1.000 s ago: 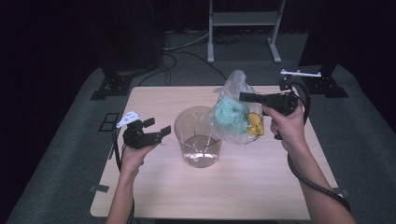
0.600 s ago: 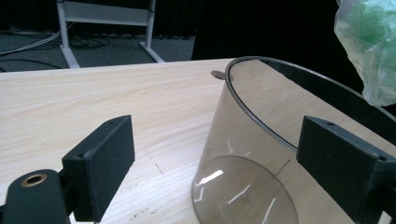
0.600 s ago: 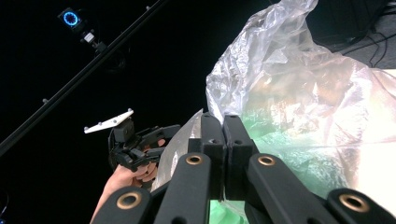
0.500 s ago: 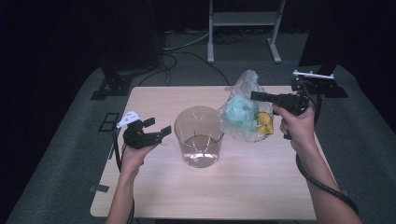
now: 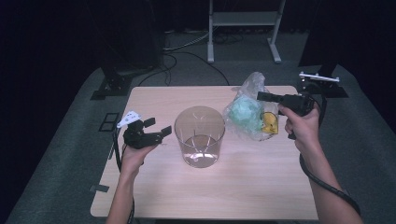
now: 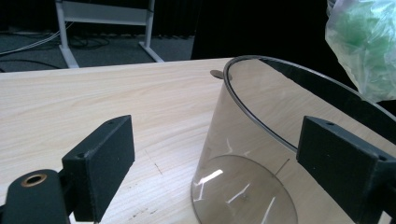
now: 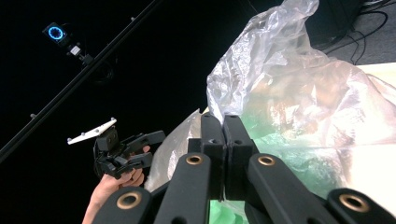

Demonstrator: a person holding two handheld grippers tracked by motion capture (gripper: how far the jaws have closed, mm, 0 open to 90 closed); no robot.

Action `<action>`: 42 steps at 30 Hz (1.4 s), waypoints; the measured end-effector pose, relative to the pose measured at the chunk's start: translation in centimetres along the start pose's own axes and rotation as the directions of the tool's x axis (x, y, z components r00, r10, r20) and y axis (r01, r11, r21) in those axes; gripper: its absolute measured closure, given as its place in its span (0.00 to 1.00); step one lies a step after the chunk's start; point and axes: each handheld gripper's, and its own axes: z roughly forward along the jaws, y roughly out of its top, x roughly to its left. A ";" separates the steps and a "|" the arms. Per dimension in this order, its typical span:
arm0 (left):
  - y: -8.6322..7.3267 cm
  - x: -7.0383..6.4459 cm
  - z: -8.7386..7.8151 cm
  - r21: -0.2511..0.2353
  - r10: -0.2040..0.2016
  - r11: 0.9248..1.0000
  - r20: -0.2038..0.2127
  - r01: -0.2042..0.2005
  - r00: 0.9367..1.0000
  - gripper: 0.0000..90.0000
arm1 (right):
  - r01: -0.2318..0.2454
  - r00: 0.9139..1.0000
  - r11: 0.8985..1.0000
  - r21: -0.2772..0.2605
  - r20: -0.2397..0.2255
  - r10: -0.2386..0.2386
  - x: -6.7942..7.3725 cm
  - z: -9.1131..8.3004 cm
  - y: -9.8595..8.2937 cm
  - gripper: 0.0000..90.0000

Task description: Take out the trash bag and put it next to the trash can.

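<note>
Open tabletop lying near and left; middle and far right blocked.

A tall clear plastic tub (image 5: pixel 199 135) is standing mid-way on the pale wooden table (image 5: pixel 163 196), sitting just ahead of the wide-spread left gripper (image 5: pixel 156 129). A crinkled clear plastic bag of green and yellow items (image 5: pixel 247 114) is crowding the far right, pinched in the right gripper (image 5: pixel 261 96). The near edge is lying bare.

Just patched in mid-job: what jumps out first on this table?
A big clear plastic container stands upright at the table's centre, with the open left gripper just beside it. To its right, the right gripper is shut on a crinkly clear plastic bag with green and yellow contents.
</note>
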 end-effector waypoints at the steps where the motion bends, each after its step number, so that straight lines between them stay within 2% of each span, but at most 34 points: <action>1: 0.0 0.0 0.0 0.000 0.000 1.000 0.000 0.000 1.000 0.11 | -0.001 1.000 1.000 -0.002 0.000 0.001 -0.1 -0.1 0.0 1.00; 9: 0.0 -0.1 0.0 0.005 0.004 1.000 0.000 -0.004 1.000 0.11 | -0.022 0.999 1.000 -0.003 0.028 0.022 -1.4 -0.7 -0.6 1.00; 16: 0.0 -0.1 0.0 0.001 0.002 1.000 -0.003 -0.002 1.000 0.11 | -0.048 0.998 0.999 0.003 0.047 0.048 -3.1 -0.4 -1.5 1.00; 20: 0.1 0.0 -0.1 -0.001 0.000 1.000 -0.002 0.000 1.000 0.11 | -0.067 0.996 0.998 0.009 0.055 0.066 -3.9 -0.1 -2.0 1.00; 31: 0.0 0.0 -0.1 -0.001 -0.001 1.000 -0.001 0.001 1.000 0.11 | -0.074 0.992 0.997 0.030 0.106 0.071 -5.5 1.1 -3.1 1.00; 42: 0.1 0.0 -0.2 -0.006 -0.001 1.000 -0.001 0.001 1.000 0.11 | -0.093 0.989 0.994 0.055 0.117 0.086 -6.6 2.7 -4.2 1.00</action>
